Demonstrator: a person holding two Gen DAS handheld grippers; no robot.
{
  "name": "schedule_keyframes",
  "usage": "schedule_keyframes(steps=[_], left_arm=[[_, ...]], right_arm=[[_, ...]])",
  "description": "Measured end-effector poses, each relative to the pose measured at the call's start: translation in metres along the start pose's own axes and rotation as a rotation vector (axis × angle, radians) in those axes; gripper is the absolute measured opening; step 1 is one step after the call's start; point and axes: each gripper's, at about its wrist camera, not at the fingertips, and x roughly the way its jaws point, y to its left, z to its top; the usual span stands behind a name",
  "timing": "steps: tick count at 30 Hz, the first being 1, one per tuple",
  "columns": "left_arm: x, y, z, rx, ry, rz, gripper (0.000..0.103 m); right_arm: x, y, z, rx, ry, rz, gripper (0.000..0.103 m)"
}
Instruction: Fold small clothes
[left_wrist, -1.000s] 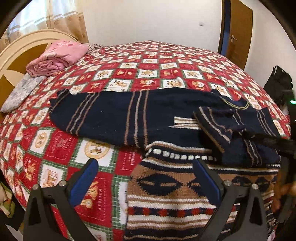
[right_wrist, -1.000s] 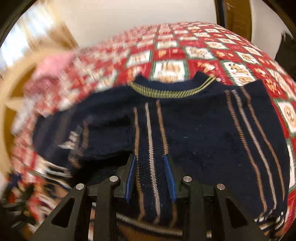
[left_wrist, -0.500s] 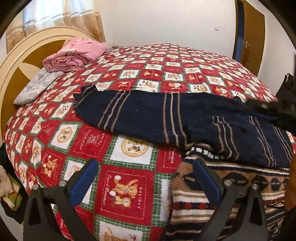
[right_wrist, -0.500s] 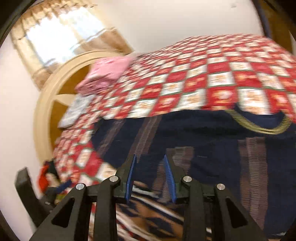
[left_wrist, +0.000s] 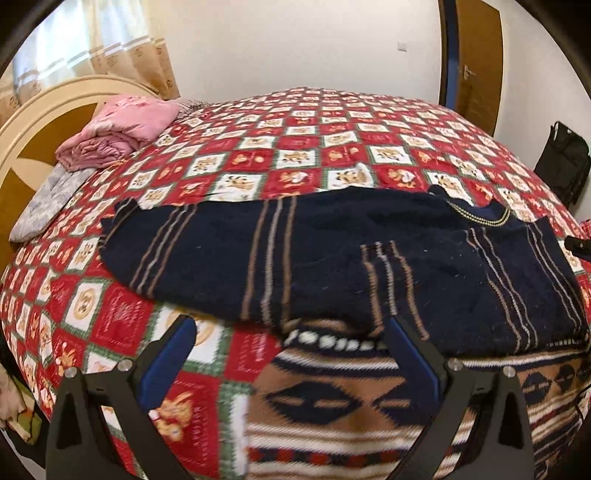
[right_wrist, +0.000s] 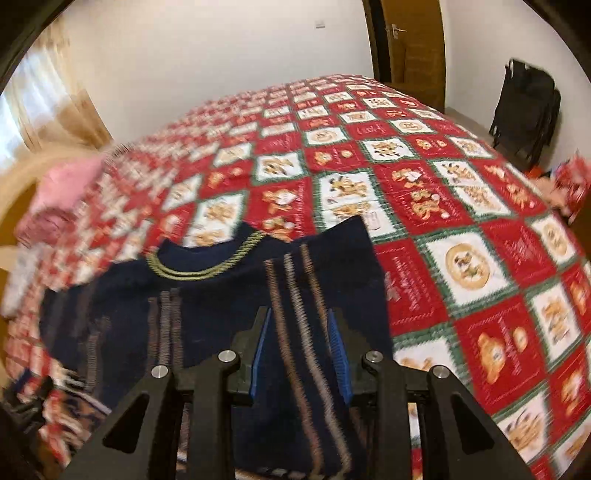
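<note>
We've got the sweater (left_wrist: 314, 251): soft, floppy knit; grab sleeve cuff at 10 o'clock. Left gripper (left_wrist: 291, 354) released wide, right gripper (right_wrist: 299, 347) half-closed, grip unclear.

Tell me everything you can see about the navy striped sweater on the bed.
The navy sweater is a dark knit with thin vertical tan and grey stripes and a yellow-edged neckline. It lies on the red checked bedspread, one sleeve stretched flat toward the headboard, the other side folded over the body. Its lower edge overlaps a brown patterned knit. The right gripper looks closed on a fold of it; the left gripper is open, not touching.
</note>
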Motion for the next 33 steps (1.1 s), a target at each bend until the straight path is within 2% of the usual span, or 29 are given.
schedule_keyframes(steps=[5, 8, 10, 11, 14, 16, 18, 19, 21, 23, 25, 27, 30, 33], left_arm=[[0.006, -0.015, 0.008, 0.016, 0.008, 0.022, 0.103], [0.01, -0.021, 0.009, 0.027, 0.014, 0.029, 0.103], [0.014, -0.025, 0.009, 0.033, 0.022, 0.025, 0.103], [0.016, -0.028, 0.009, 0.037, 0.027, 0.026, 0.103], [0.023, -0.037, 0.009, 0.048, 0.043, 0.032, 0.103], [0.027, -0.043, 0.009, 0.059, 0.05, 0.045, 0.103], [0.029, -0.048, 0.01, 0.071, 0.053, 0.062, 0.103], [0.029, -0.051, 0.011, 0.077, 0.056, 0.07, 0.103], [0.027, -0.056, 0.012, 0.095, 0.047, 0.084, 0.103], [0.025, -0.059, 0.013, 0.107, 0.03, 0.089, 0.103], [0.028, -0.063, 0.013, 0.117, 0.028, 0.088, 0.103], [0.033, -0.066, 0.014, 0.121, 0.043, 0.087, 0.103], [0.035, -0.065, 0.015, 0.106, 0.049, 0.076, 0.103], [0.031, -0.065, 0.015, 0.094, 0.045, 0.063, 0.103]], right_arm=[[0.035, -0.009, 0.022, -0.01, 0.006, -0.157, 0.033], [0.064, -0.023, 0.027, -0.006, 0.081, -0.227, 0.033], [0.077, -0.036, 0.028, 0.043, 0.128, -0.186, 0.033], [0.08, -0.04, 0.028, 0.057, 0.136, -0.175, 0.037], [0.081, -0.045, 0.027, 0.041, 0.114, -0.139, 0.038], [0.08, -0.038, 0.024, -0.042, 0.096, -0.156, 0.024], [0.075, -0.026, 0.02, -0.129, 0.073, -0.212, 0.009], [0.071, -0.026, 0.019, -0.149, 0.052, -0.242, 0.009], [0.06, -0.034, 0.021, -0.124, 0.003, -0.324, 0.0], [0.056, -0.063, 0.023, -0.019, -0.009, -0.398, 0.0], [0.063, -0.092, 0.019, 0.081, 0.041, -0.335, 0.0], [0.056, -0.094, 0.014, 0.076, 0.02, -0.312, 0.0], [0.022, -0.072, 0.014, 0.035, -0.083, -0.236, 0.0], [-0.004, -0.036, 0.012, -0.037, -0.114, -0.123, 0.0]])
